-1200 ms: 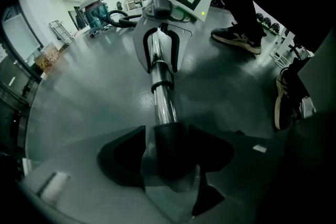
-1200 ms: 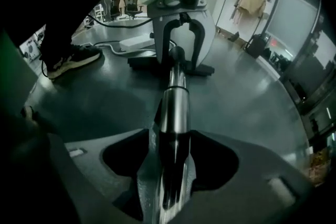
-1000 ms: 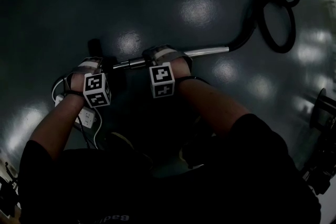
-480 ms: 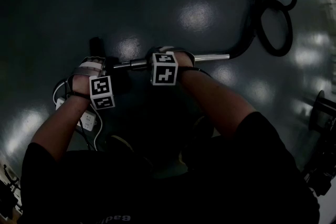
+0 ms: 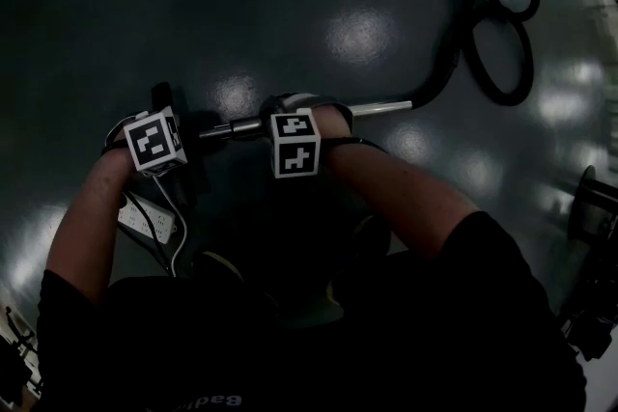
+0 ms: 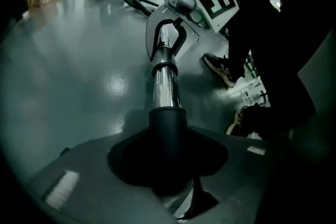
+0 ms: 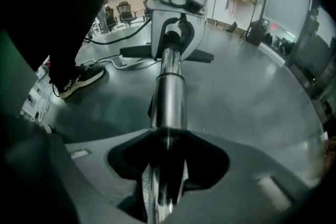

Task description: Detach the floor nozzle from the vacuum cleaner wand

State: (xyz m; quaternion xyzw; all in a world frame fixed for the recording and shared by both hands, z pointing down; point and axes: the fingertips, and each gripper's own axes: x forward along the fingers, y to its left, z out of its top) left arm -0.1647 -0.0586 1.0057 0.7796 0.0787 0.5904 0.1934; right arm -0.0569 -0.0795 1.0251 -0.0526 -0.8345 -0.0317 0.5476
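A chrome wand (image 5: 372,107) lies nearly level above the dark floor and joins a black hose (image 5: 454,53) at its right end. My right gripper (image 5: 299,108) is shut on the wand near its middle; in the right gripper view the chrome tube (image 7: 168,97) runs out between the jaws toward the left gripper (image 7: 170,34). The black floor nozzle (image 7: 134,51) shows behind it as a low bar. My left gripper (image 5: 177,123) has the nozzle's black neck (image 6: 167,131) between its jaws, which are closing on it.
The hose coils in loops (image 5: 502,24) at the upper right. A white power strip (image 5: 145,219) with cables lies on the floor under my left arm. My shoe (image 6: 220,68) stands near the wand. Dark equipment (image 5: 591,207) lines the right edge.
Both grippers have risen a little with the wand. My left hand has rolled and shifted left, so its marker cube now faces up. The power strip below it has come into view.
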